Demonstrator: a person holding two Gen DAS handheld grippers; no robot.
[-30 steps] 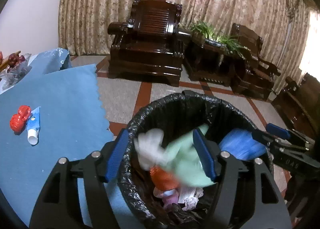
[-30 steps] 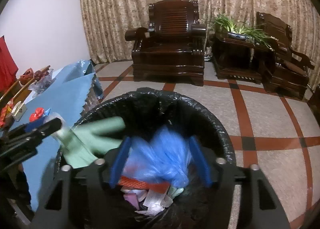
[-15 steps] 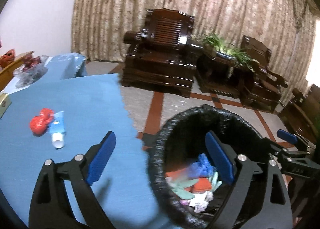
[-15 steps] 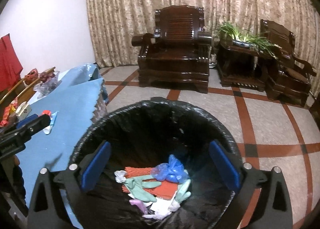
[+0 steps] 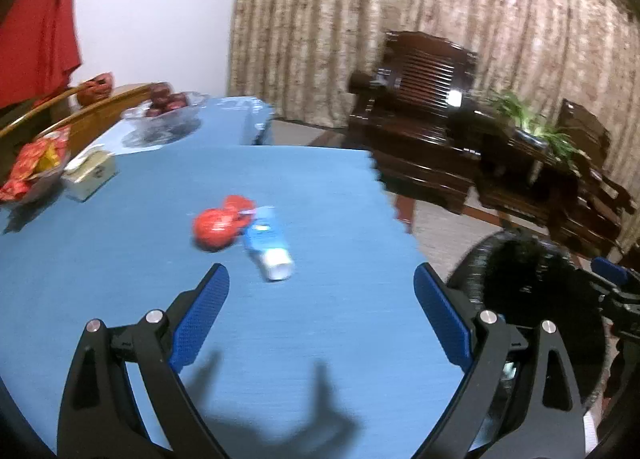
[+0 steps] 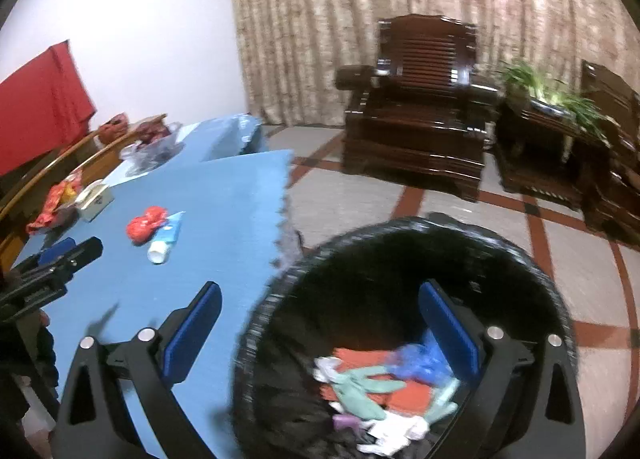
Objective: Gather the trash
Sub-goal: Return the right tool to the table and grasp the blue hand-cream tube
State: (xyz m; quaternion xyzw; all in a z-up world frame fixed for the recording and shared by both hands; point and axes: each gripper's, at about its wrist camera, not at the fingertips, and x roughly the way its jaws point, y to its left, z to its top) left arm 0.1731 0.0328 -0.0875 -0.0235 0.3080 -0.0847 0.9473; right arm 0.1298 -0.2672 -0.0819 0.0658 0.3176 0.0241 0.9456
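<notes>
My left gripper (image 5: 320,279) is open and empty above the blue table (image 5: 120,259). Just beyond it lie a crumpled red wrapper (image 5: 216,227) and a blue-and-white tube (image 5: 269,249), side by side and touching. Both also show in the right wrist view, the wrapper (image 6: 145,223) and the tube (image 6: 165,238). My right gripper (image 6: 320,295) is open and empty over the black-lined trash bin (image 6: 404,231). Inside the bin lie a green glove (image 6: 356,387), a blue bag (image 6: 420,359) and other scraps. The bin's rim shows at the right in the left wrist view (image 5: 500,243).
At the table's far left stand a small white box (image 5: 90,175), a bowl of red snack packets (image 5: 36,167) and a glass fruit bowl (image 5: 162,115). Dark wooden armchairs (image 6: 420,131) and a plant stand (image 6: 548,139) are on the tiled floor beyond.
Both grippers let go of their trash, the glove and blue bag, into the bin and opened wide. The left gripper swung left over the table; the right shifted left too.
</notes>
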